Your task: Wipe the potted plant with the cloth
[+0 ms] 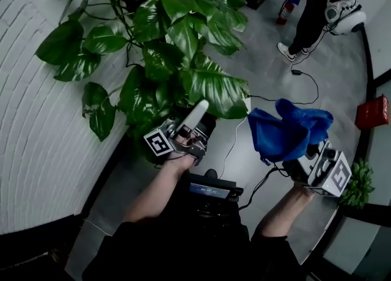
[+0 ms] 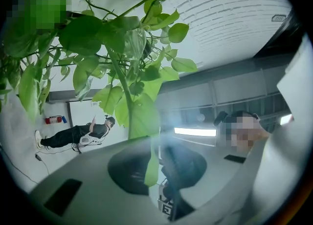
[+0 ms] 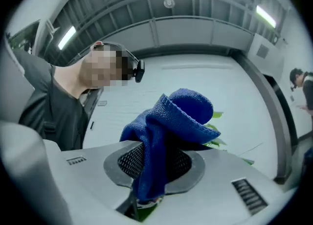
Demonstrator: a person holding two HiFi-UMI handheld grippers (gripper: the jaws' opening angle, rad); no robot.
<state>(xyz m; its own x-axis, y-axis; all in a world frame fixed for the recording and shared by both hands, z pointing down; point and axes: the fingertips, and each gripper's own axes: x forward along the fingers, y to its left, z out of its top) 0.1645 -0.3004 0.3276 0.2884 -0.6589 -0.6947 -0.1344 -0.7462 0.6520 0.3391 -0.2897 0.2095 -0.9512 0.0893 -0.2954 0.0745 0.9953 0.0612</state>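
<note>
The potted plant [image 1: 174, 47] spreads large glossy green leaves against the white wall. My left gripper [image 1: 199, 109] points up into its lower leaves. In the left gripper view its jaws [image 2: 155, 143] are shut on a green leaf [image 2: 152, 168] that hangs down from the stem. My right gripper [image 1: 303, 157] is to the right of the plant, apart from it. It is shut on a blue cloth [image 1: 287, 128], which bunches up above the jaws. In the right gripper view the cloth [image 3: 171, 121] stands up from between the pads and hides the fingertips.
A white brick-patterned wall [image 1: 36, 145] curves along the left. A person [image 1: 314, 8] stands at the back right near a red fire extinguisher [image 1: 285, 11]. A black cable [image 1: 305, 81] trails over the grey floor. A red box [image 1: 372, 112] and a small plant [image 1: 360, 182] are at the right.
</note>
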